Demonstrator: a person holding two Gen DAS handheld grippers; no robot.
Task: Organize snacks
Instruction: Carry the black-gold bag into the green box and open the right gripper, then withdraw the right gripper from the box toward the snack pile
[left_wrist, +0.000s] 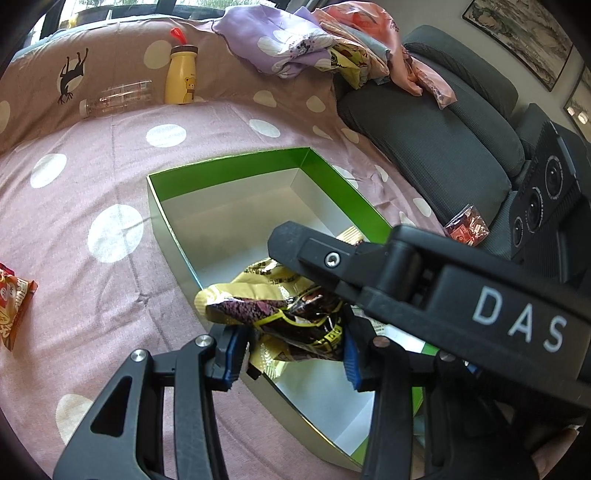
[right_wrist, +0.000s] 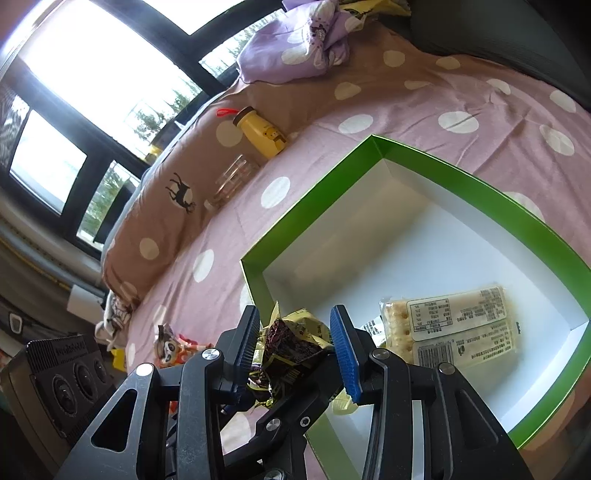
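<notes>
Grippers (left_wrist: 293, 352) (right_wrist: 299, 349) (both) grip wrapper (left_wrist: 280, 317) — prob. over box (left_wrist: 229, 166).

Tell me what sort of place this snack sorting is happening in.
Probably a home living room or bedroom: a polka-dot sheet covers a bed or couch beside a grey sofa, with framed pictures and a large window.
</notes>
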